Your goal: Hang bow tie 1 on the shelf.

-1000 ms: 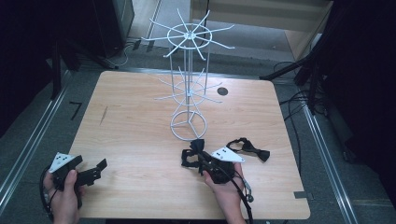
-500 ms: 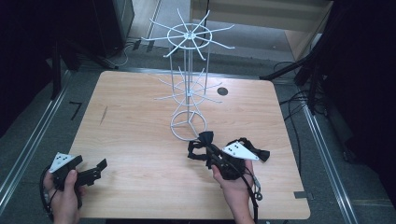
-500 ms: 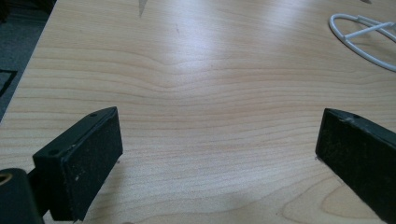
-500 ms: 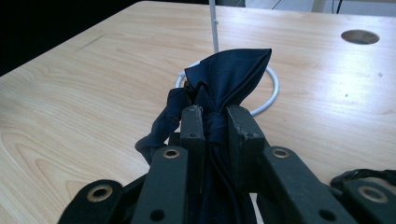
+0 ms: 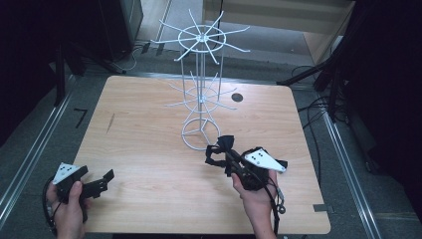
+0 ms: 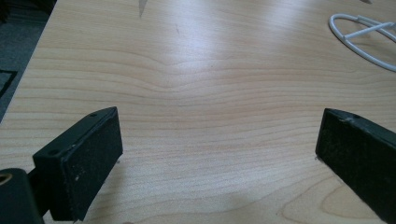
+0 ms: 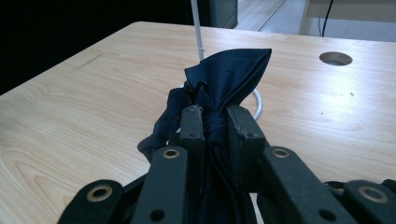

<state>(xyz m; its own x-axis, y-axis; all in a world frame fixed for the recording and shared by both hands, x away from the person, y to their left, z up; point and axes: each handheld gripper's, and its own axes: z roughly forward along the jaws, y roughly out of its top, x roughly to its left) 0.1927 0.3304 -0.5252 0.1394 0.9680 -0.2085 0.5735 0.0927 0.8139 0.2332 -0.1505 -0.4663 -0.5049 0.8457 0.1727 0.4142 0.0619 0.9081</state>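
A dark navy bow tie (image 7: 229, 74) is pinched between the jaws of my right gripper (image 7: 215, 119), its fabric bunched and sticking up past the fingertips. From above, the right gripper (image 5: 225, 155) holds the bow tie (image 5: 222, 146) just off the table, close to the base ring of a white wire rack (image 5: 200, 134). My left gripper (image 5: 105, 178) rests at the near left corner, with its jaws wide apart over bare wood (image 6: 219, 154) and nothing between them.
The white rack (image 5: 200, 40) stands mid-table with two tiers of spokes; its base ring (image 6: 355, 32) and post (image 7: 198, 32) are near both grippers. A round cable hole (image 5: 237, 97) lies behind the rack. Another dark item (image 5: 282, 164) peeks out beside the right gripper's plate.
My right gripper has lifted the bow tie off the table and carried it a little toward the rack's base. The left gripper has stayed put.
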